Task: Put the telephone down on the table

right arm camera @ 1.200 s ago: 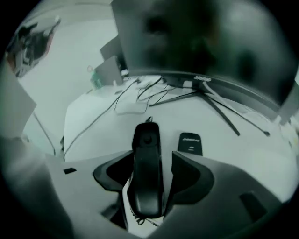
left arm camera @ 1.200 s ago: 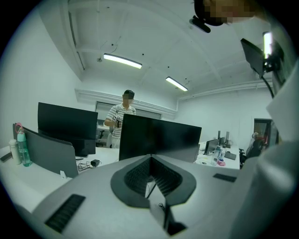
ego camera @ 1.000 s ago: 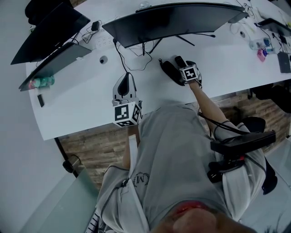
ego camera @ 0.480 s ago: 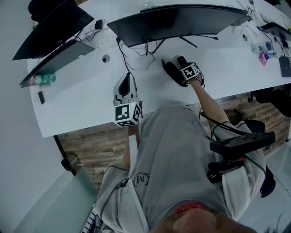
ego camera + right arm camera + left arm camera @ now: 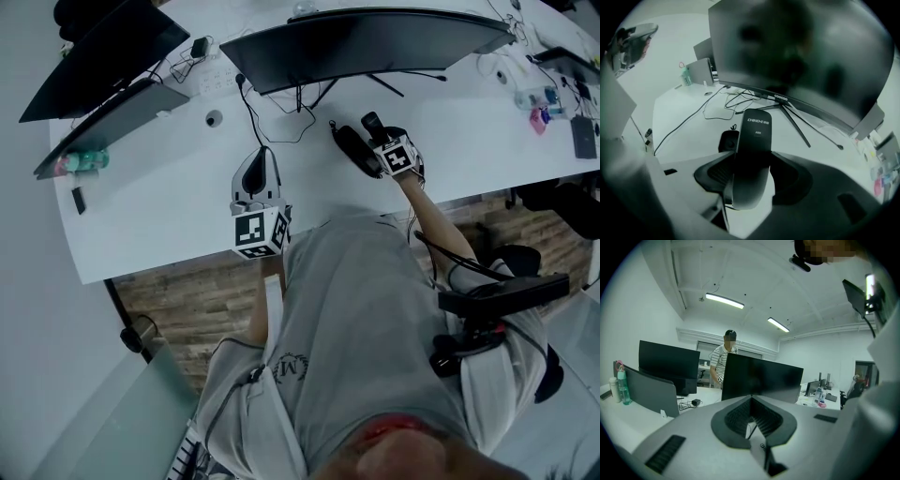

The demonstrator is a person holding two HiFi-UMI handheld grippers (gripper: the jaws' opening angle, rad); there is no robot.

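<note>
- Between the jaws of the right gripper [image 5: 753,169] sits the telephone [image 5: 754,154], a black handset that runs lengthwise out of the grip and away from the camera.
- The two dark ribbed pads stand apart by the handset's width and press on its sides, left and right, so the jaws are clamped on it.
- Its rounded near end hangs just below the pads. Its flat far end points toward the stand legs [image 5: 794,123] of the curved monitor [image 5: 797,56].
- The white table [image 5: 679,110] shows past the handset on both sides. Whether the far end touches the tabletop cannot be told.
- Just left of the handset a small dark object [image 5: 725,139] lies on the table, partly hidden by the jaw. What it is cannot be made out.
- White print near the handset's far end reads "CHINO-E". A smaller line beneath it looks like "A501" but is too small to be sure of.
- Small light marks on the monitor's lower edge [image 5: 780,97] are too fine to read.
- The left gripper [image 5: 750,401] has its jaw tips together with nothing in them, and it points across the table at a dark monitor.
- In the head view it rests at the table's near edge, well apart from the right gripper.
</note>
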